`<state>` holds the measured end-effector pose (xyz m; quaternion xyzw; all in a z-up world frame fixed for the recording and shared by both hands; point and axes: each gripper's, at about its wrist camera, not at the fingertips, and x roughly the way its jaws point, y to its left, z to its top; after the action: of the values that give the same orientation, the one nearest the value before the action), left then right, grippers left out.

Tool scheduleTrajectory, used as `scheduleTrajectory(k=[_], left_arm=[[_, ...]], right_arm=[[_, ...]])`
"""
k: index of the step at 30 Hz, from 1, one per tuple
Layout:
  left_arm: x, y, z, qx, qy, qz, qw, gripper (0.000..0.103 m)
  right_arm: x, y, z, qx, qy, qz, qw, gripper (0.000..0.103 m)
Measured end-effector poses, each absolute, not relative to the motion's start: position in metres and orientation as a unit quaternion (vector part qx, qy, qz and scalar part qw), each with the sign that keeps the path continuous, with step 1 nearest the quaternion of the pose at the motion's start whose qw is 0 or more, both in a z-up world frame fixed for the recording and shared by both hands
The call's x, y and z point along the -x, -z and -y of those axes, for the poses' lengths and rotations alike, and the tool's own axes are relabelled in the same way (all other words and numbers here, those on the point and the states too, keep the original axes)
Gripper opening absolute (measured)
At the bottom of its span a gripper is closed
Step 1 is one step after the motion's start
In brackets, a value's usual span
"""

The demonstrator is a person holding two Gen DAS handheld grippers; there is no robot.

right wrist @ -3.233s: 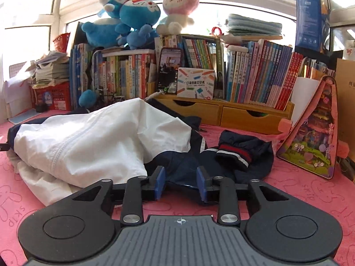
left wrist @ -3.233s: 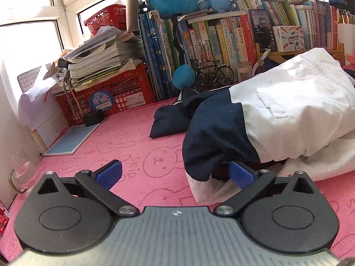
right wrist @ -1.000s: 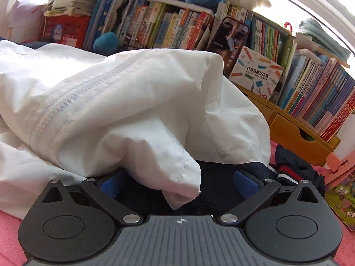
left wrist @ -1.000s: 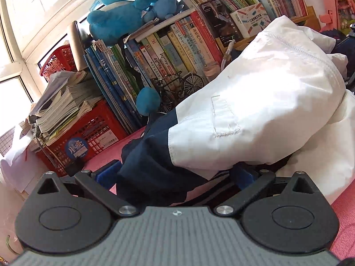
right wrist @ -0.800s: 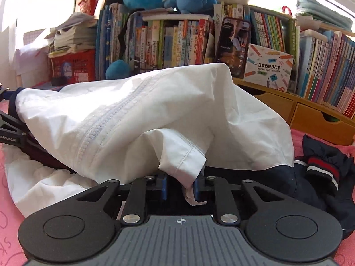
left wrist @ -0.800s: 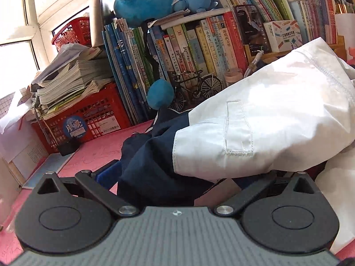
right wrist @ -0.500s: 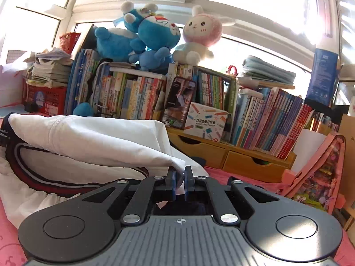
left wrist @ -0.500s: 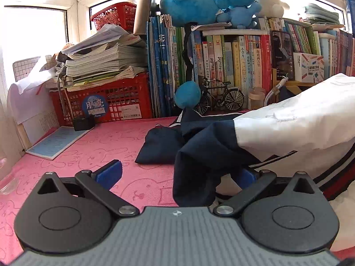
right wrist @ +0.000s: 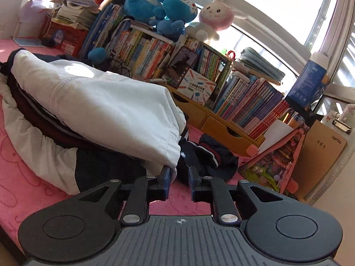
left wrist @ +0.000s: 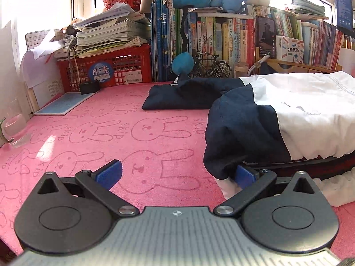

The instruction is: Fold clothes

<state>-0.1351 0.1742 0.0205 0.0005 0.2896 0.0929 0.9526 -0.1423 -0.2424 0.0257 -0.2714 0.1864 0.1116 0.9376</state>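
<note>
Left claw (left wrist: pixel 176 174): jaws stand wide apart with only pink cloth between them; the right-hand blue pad (left wrist: pixel 244 175) sits against the navy hem of the jacket, but nothing is pinched.
Right claw (right wrist: pixel 179 180): jaws narrow and opening; the white corner of the jacket lies just ahead of the left pad (right wrist: pixel 165 178), touching or nearly so, and the gap between the pads shows only the pink cover and dark cloth beyond. Nothing is gripped.
Jacket (left wrist: pixel 299 115): a white and navy garment, bunched in a loose mound on the counter, to the right of and ahead of the left claw; in the right wrist view it fills the space to the left of and ahead of the right claw (right wrist: pixel 99 102). A dark band with red and white stripes shows under the white panel.
Navy sleeve (left wrist: pixel 188 96): lies flat on the counter, well ahead of the left claw, running toward the books.
Striped cuff (right wrist: pixel 208 155): navy with red and white bands, crumpled just ahead of the right claw.
Counter (left wrist: pixel 111 137): covered by a pink cloth printed with rabbit outlines.
Red crate (left wrist: pixel 106 71): far ahead and left of the left claw, stacked with papers.
Bookshelf (right wrist: pixel 233 97): beyond the jacket, with blue plush toys (right wrist: pixel 168 4) on top.
Toy bicycle (left wrist: pixel 209 65): ahead of the left claw, at the foot of the books.
</note>
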Motion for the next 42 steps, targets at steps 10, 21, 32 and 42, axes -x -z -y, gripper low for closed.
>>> scheduleTrajectory(k=[10, 21, 32, 42], left_arm=[[0.172, -0.051, -0.21, 0.08, 0.049, -0.298, 0.95, 0.103], [0.054, -0.063, -0.271, 0.153, -0.048, -0.269, 0.95, 0.103], [-0.083, 0.011, -0.292, 0.208, -0.133, -0.336, 0.909, 0.103], [-0.1, 0.005, -0.275, 0.132, -0.194, -0.301, 0.924, 0.034]], right_arm=[[0.142, -0.025, 0.288, 0.134, -0.218, -0.272, 0.927, 0.061], [0.072, -0.099, 0.228, 0.097, -0.282, -0.171, 0.939, 0.096], [-0.02, -0.02, 0.082, 0.215, -0.296, -0.28, 0.888, 0.102], [-0.02, 0.017, 0.154, 0.126, -0.282, -0.333, 0.891, 0.103]])
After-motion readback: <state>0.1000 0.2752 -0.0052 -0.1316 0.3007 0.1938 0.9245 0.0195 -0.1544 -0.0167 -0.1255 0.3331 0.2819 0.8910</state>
